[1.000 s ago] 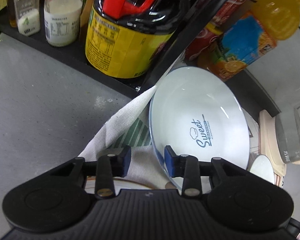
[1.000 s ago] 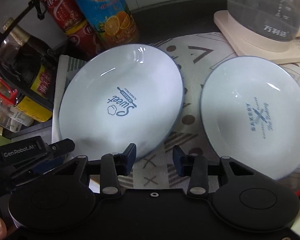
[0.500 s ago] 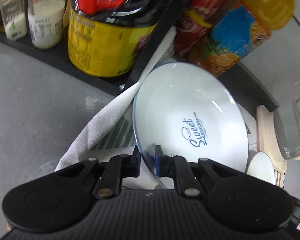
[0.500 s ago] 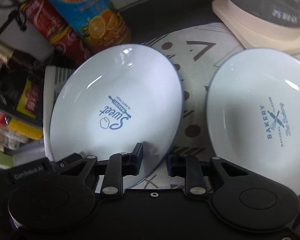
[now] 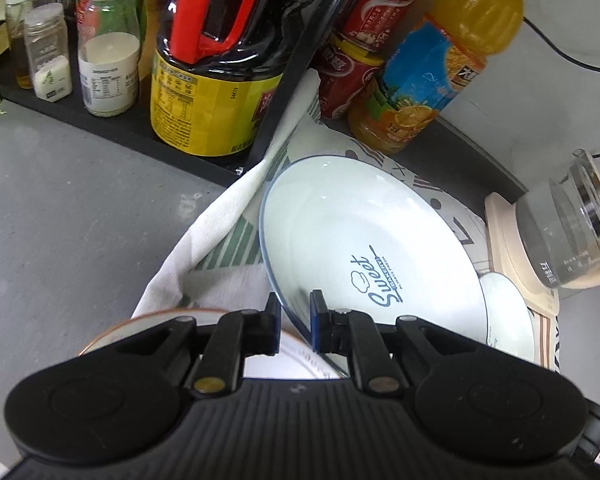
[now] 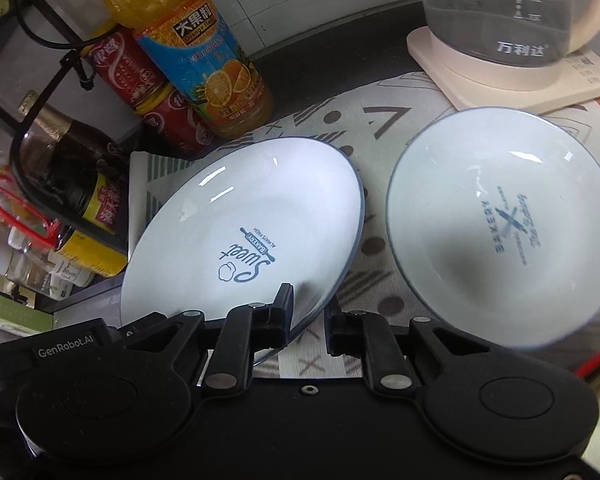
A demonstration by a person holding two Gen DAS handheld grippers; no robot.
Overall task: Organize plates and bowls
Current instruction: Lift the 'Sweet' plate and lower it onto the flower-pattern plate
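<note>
My left gripper (image 5: 295, 326) is shut on the near rim of a white "Sweet" plate (image 5: 364, 248) and holds it tilted above the patterned cloth (image 5: 220, 248). The same plate (image 6: 244, 236) shows in the right wrist view, with my right gripper (image 6: 308, 320) shut on its lower right rim. A second white "Bakery" plate (image 6: 500, 220) lies on the cloth to the right, also in the left wrist view (image 5: 508, 320). A bowl with a brown rim (image 5: 148, 320) lies under my left gripper, mostly hidden.
A black rack (image 5: 284, 80) holds a soy sauce jug (image 5: 212, 80), a milk bottle (image 5: 108, 56) and spice jars. Red cans (image 6: 140, 84) and an orange juice bottle (image 6: 204, 60) stand behind the plates. A glass kettle (image 6: 500, 12) on a beige base sits back right.
Both grippers closed from open onto the Sweet plate's rim. The plate has risen and tilted off the cloth, away from the rack.
</note>
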